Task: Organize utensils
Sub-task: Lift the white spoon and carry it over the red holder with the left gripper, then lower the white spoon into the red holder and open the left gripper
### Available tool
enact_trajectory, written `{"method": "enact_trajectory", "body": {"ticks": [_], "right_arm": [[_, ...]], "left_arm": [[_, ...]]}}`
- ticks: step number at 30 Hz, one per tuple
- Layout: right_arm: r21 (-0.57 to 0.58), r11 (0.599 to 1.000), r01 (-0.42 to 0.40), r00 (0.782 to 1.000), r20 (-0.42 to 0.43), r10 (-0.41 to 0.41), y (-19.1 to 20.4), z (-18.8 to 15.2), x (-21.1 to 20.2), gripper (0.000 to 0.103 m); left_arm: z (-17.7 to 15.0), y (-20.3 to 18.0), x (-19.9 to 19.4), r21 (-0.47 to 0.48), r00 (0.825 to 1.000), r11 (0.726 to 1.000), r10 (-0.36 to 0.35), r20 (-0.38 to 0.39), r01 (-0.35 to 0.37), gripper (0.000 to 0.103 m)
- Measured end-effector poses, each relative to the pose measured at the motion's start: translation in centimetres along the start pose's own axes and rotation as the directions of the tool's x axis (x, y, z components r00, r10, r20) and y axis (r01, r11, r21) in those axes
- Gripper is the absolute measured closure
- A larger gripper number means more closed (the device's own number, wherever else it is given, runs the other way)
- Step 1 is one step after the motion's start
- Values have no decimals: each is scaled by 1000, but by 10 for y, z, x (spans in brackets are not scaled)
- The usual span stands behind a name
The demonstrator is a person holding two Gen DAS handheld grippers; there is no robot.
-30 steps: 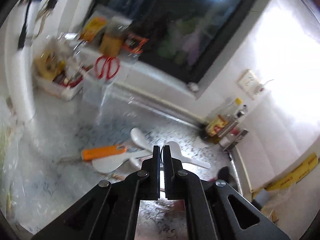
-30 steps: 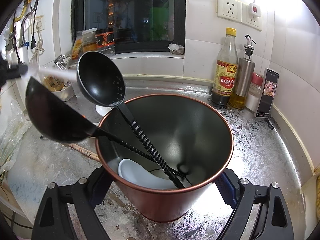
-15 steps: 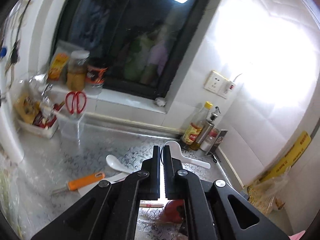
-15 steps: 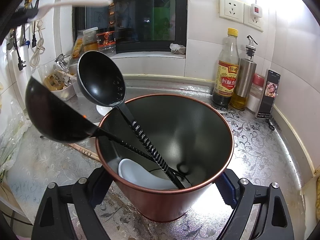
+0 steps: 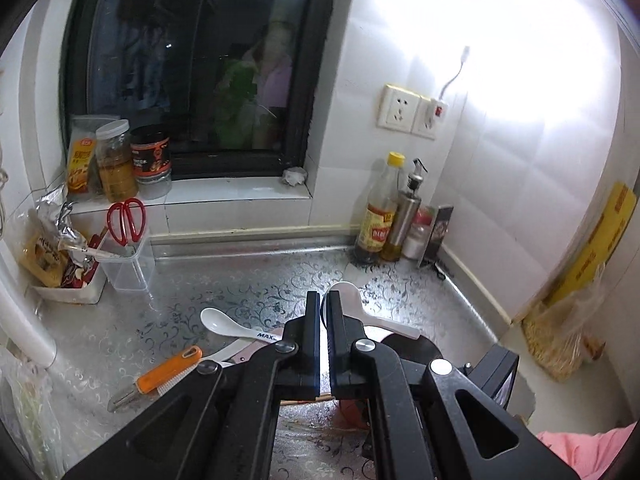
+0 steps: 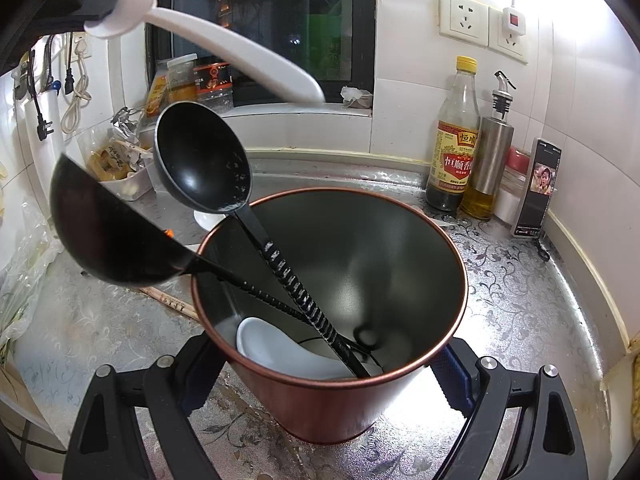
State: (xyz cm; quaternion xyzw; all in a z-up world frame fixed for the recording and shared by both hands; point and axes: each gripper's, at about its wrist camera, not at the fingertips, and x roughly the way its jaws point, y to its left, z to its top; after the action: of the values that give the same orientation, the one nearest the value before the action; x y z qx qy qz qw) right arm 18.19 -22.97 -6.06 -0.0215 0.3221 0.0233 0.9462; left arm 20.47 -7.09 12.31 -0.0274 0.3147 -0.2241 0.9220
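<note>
The left gripper (image 5: 323,344) pinches the bowl end of a white plastic rice spoon (image 6: 224,48), high at upper left in the right wrist view — light, stiff, smooth, liable to swing. The right gripper (image 6: 320,364) clamps the copper-coloured utensil pot (image 6: 400,392), lower centre — rigid, thin-walled, with two black ladles (image 6: 200,160) leaning out.

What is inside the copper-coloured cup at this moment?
Inside the cup: a white spoon at the bottom and the handles of two black ladles, bowls sticking out over the rim. The near wall hides part of the bottom.
</note>
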Motion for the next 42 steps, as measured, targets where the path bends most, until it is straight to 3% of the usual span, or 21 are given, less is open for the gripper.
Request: {"method": "enact_trajectory", "body": {"ticks": [19,27,42], "right_arm": [[-11,1000,-16,1000,-3,16,-4,0,-1,11],[-11,1000,-15,1000,-4,15,-4,0,-1,11],[-11,1000,-15,1000,-3,15,-3,0,-1,11]], "left_arm": [[-13,-30,20,105,996,994,-2,-84,10,101],[-14,-29,24,95,994,995,-13,-107,23,93],[-14,-29,25,61,989,994,-78,-128,86,91]]}}
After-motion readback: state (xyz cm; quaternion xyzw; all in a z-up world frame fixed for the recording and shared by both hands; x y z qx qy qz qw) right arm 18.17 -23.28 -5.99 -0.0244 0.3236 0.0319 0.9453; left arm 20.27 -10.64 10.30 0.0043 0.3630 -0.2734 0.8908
